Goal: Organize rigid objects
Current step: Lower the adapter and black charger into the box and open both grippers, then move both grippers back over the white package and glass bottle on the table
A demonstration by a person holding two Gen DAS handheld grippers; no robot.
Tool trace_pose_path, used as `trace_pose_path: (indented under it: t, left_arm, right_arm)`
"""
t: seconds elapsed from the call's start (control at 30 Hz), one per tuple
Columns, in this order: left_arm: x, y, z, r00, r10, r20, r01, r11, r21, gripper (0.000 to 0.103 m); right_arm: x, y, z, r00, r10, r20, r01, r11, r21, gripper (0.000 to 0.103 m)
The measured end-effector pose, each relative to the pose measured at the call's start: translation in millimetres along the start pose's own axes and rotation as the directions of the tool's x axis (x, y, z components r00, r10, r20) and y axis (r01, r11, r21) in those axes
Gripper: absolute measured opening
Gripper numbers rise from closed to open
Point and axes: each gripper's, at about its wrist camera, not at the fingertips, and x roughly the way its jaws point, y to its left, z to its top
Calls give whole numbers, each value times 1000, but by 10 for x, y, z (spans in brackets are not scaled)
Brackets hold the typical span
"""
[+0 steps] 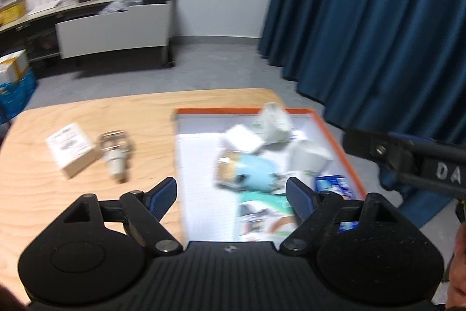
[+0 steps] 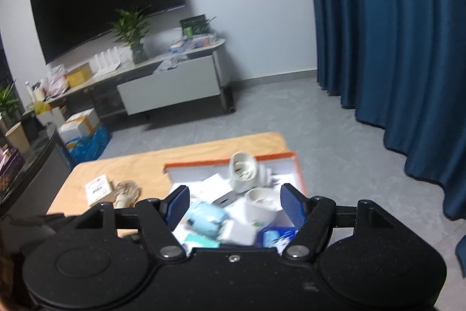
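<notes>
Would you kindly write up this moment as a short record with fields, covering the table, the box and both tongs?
surface: wooden table
container: orange-rimmed box, at the table's right side, its lid off or absent
inside box: light blue item, white cup-like containers, small packets, jumbled
outside box: small white carton beside a metal-and-white part, on the table's left
left tongs: open, nothing between them
right tongs: open, nothing held, above the box

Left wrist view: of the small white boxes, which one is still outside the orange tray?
The labelled white box on the bare wooden table, left of the metal-and-white part. The other white boxes lie inside the orange tray.
</notes>
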Motion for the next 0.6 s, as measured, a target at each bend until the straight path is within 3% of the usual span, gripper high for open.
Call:
trace_pose_path:
  t: [0.37, 0.6]
  left_arm:
    - [-231, 616, -26, 992, 129, 9, -128, 988, -85, 87]
    - [-312, 914, -43, 986, 169, 10, -166, 977, -132, 88]
  right_arm:
    - [171, 595, -94, 994, 94, -56, -98, 993, -66, 83]
    - [316, 941, -126, 987, 136, -88, -145, 984, -100, 83]
